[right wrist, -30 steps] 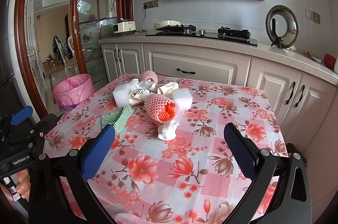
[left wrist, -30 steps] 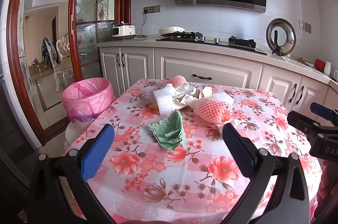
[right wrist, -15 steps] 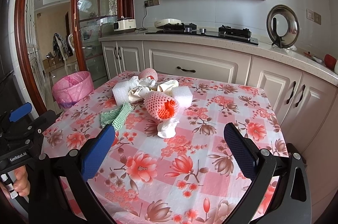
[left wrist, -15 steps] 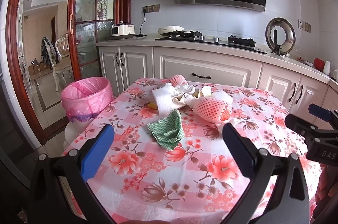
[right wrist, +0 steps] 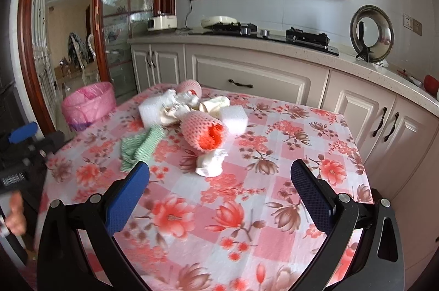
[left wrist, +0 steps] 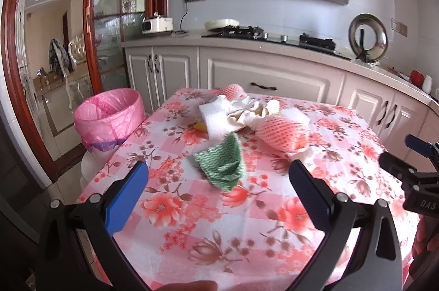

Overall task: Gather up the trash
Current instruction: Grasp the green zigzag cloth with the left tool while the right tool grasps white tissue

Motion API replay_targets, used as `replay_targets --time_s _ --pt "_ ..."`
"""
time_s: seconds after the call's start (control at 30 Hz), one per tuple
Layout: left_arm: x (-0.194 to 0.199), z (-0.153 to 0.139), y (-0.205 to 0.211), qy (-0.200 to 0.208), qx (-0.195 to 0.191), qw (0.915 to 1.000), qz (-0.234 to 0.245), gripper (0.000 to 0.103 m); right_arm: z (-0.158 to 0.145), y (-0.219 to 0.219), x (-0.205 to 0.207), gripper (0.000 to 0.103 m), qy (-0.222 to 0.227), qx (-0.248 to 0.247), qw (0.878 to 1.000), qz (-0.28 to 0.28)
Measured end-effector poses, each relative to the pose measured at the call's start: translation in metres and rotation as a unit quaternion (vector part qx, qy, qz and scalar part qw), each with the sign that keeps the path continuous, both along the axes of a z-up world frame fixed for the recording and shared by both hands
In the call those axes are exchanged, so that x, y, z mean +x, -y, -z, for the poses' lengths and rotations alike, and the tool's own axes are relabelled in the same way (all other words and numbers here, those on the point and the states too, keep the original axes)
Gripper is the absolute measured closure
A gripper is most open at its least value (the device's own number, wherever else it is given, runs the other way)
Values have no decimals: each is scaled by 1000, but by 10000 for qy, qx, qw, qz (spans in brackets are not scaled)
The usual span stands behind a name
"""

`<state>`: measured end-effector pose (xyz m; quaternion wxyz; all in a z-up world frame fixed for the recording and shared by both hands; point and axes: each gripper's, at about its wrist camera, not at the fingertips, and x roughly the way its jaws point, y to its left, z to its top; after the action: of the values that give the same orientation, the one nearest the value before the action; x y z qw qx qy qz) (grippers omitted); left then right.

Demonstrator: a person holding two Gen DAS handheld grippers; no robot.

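Observation:
A heap of trash lies mid-table: a green wavy cloth [left wrist: 222, 166] [right wrist: 140, 148], a pink foam fruit net [left wrist: 282, 133] [right wrist: 204, 131], white foam pieces [left wrist: 215, 116] [right wrist: 234, 118], a crumpled white tissue [right wrist: 210, 163] and a second pink net [right wrist: 189, 89] at the back. A bin with a pink liner [left wrist: 109, 116] [right wrist: 89, 103] stands off the table's left side. My left gripper [left wrist: 218, 193] is open and empty, just short of the green cloth. My right gripper [right wrist: 219, 195] is open and empty, short of the tissue.
The table wears a pink floral cloth [left wrist: 247, 230] [right wrist: 288, 153]. Cream kitchen cabinets [right wrist: 247, 79] with a hob and a pot lid run behind it. A glass door with a wooden frame [left wrist: 93, 30] is on the left.
Both grippers have moved forward toward the trash heap, which looks larger and nearer now. Both stay open and empty.

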<state>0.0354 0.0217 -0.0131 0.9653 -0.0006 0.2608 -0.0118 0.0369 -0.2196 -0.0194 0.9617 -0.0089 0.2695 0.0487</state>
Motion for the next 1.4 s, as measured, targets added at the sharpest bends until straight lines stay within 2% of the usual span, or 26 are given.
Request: replay_targets --time_s 0.13,0.23,0.37,0.5,0.57,0.63,0.7,0.77,0.83,0.9,0.93,0.97,1.13,1.17,1.27,1.33,1.4 --pt "27 12 -19 -30 119 9991 -415 4 16 11 29 7 -235 43 9997 32" --pt "52 26 -26 -248 199 9982 -501 4 29 15 54 7 -417 71 9991 47" --pt "89 49 -26 -788 17 9968 -96 4 45 16 91 7 -637 260 9976 -30" --pt "118 67 -17 -1085 -89 9941 -5 4 65 9 123 7 -914 377 9951 -71" --pt "132 78 -13 -1311 -26 9914 -12 4 75 6 136 7 -1064 492 9931 -88" --pt "140 86 -9 -1461 6 9892 76 5 86 3 147 12 -1229 578 9907 -119" --pt "147 96 -5 -1551 103 9877 179 12 96 -3 158 20 -1373 629 9883 -205" --pt "153 105 -2 -1666 171 9854 294 14 105 -8 165 25 -1490 619 9866 -263" --pt "159 109 -2 -1767 74 9838 291 15 115 -10 171 35 -1629 628 9842 -295" --pt "166 112 -3 -1834 -137 9825 297 15 122 -9 175 53 -1750 681 9817 -316" --pt "171 113 -3 -1866 -217 9818 281 15 126 -8 176 56 -1814 764 9797 -366" --pt "176 113 -3 -1901 -270 9810 288 16 129 -6 177 66 -1848 855 9782 -404" --pt "202 119 13 -2068 -353 9769 402 16 128 -6 168 73 -1728 792 9805 -503" --pt "206 121 16 -2094 -331 9765 383 20 128 -5 166 73 -1715 804 9806 -511" --pt "220 137 21 -2409 -419 9688 415 49 128 1 161 73 -1703 857 9806 -463" --pt "217 138 21 -2284 -368 9721 375 53 127 4 157 73 -1686 864 9808 -451" --pt "212 139 23 -2199 -184 9744 424 63 125 4 152 73 -1655 830 9816 -473"
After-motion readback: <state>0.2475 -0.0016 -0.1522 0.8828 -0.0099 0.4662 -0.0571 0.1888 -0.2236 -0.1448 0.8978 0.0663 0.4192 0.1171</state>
